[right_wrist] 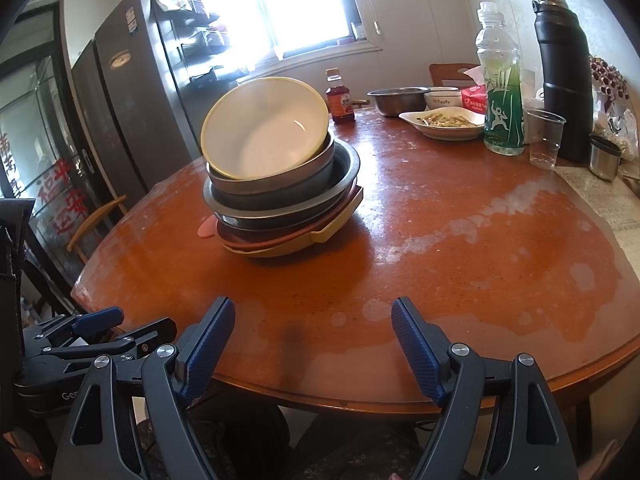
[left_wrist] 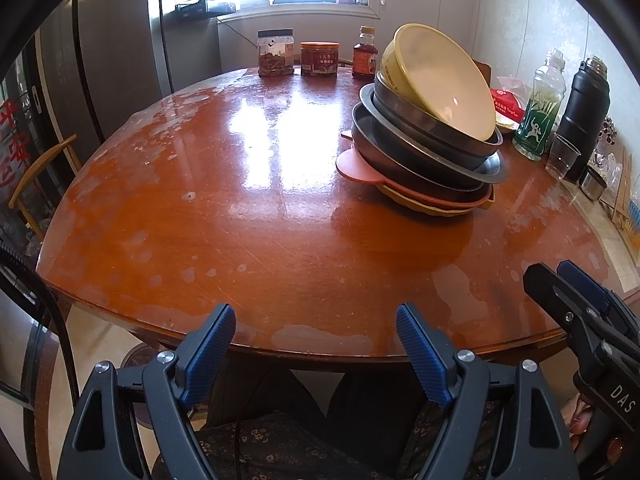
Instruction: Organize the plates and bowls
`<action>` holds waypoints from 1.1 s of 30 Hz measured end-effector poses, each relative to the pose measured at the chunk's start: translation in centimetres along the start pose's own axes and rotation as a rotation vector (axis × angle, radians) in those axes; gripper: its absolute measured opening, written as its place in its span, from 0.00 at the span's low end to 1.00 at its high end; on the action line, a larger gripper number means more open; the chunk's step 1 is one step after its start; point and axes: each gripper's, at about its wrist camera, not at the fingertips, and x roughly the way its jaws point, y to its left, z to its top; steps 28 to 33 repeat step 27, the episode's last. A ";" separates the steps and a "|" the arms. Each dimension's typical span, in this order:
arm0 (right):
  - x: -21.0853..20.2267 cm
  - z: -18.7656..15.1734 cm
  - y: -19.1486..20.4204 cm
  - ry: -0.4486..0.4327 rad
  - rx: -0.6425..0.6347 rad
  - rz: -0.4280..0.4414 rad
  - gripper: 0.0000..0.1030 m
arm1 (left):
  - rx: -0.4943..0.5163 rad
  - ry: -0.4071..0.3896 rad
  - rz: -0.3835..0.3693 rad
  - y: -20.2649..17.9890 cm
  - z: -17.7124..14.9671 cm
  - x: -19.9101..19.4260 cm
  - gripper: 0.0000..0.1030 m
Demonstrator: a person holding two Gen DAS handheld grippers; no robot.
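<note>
Both claws empty, jaws apart, parked at near table edge. I see dish stack far-left of right gripper, far-right of left gripper. Yellow bowl on top, tilted toward me. I judge right gripper nearer.

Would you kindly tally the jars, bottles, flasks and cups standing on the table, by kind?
Jars: 2
Bottles: 2, one sauce, one clear plastic
Flask: 1, black
Cups: 2, one clear, one metal
Total: 7
</note>
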 end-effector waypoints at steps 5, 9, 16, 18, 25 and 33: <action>0.0 0.0 0.1 0.000 -0.002 -0.003 0.79 | 0.002 0.001 0.003 0.0 0.0 0.0 0.80; 0.0 0.0 0.1 0.000 -0.002 -0.002 0.79 | 0.003 0.003 0.004 -0.1 0.0 0.1 0.80; 0.1 0.0 -0.1 0.001 0.001 -0.004 0.79 | 0.006 0.003 0.006 -0.1 0.1 0.2 0.80; 0.1 0.0 -0.1 0.003 0.003 -0.006 0.79 | 0.006 0.003 0.009 -0.1 0.1 0.2 0.80; 0.2 0.1 -0.9 0.003 0.010 -0.029 0.79 | 0.012 -0.002 0.015 0.2 0.4 0.6 0.80; 0.1 0.5 -1.5 0.003 0.012 -0.045 0.79 | 0.003 -0.005 0.017 0.7 0.6 0.7 0.80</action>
